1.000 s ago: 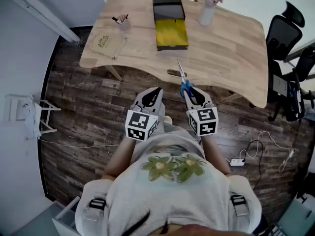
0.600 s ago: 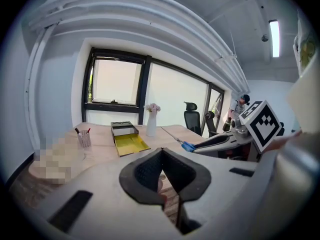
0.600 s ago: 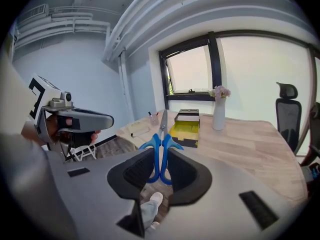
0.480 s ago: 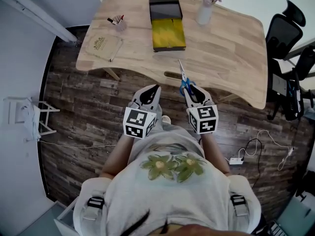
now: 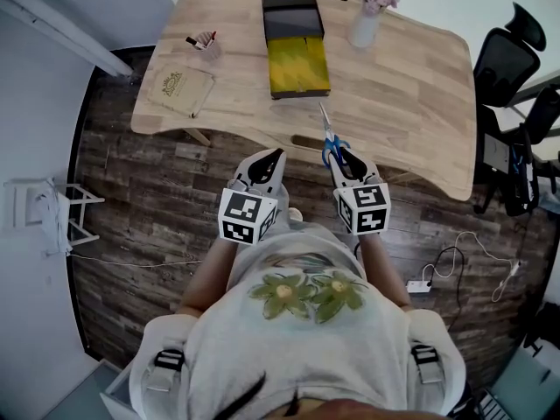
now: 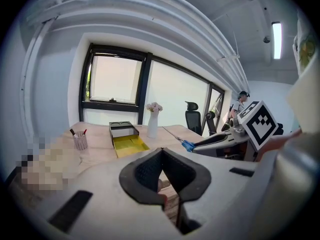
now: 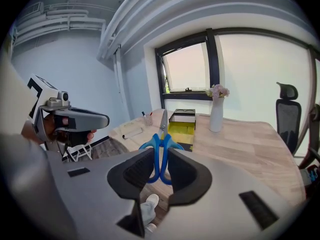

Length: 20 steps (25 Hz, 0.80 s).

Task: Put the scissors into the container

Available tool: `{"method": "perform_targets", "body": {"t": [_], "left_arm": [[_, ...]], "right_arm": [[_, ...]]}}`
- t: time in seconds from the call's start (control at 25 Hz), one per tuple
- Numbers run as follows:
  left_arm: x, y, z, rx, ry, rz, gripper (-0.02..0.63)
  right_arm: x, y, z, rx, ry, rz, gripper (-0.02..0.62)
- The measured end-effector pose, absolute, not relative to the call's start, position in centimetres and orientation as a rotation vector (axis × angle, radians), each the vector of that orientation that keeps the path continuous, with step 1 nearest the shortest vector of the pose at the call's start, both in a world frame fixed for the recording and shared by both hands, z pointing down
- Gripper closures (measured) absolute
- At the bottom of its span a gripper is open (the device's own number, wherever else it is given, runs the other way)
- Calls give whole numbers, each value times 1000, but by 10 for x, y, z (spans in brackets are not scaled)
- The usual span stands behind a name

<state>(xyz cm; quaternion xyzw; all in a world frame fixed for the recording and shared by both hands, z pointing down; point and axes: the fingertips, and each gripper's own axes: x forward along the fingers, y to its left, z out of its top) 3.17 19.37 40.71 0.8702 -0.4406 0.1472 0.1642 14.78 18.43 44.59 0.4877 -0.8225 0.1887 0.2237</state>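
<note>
scissors [image 7: 163, 140] clamped at blue handles by right gripper [image 7: 161, 152], blades aimed over table [image 5: 402, 77] edge toward yellow container [image 5: 298, 65]. left gripper [image 6: 161, 156] jaws pressed together, empty, just beside.

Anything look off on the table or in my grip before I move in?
Nothing stands out. The right claw is shut on the scissors by their blue handles, blades pointing toward the container. The vase and pen cup stand upright on the table; nothing looks spilled.
</note>
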Motion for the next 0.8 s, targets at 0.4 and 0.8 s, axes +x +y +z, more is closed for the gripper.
{"method": "perform_targets", "body": {"t": [0.4, 0.8], "left_arm": [[18, 144, 415, 2470, -1235, 424, 601], [-6, 94, 419, 2447, -1240, 418, 601]], "right_arm": [[137, 136, 453, 1361, -2246, 538, 512], [118, 85, 459, 1352, -2230, 556, 512]]}}
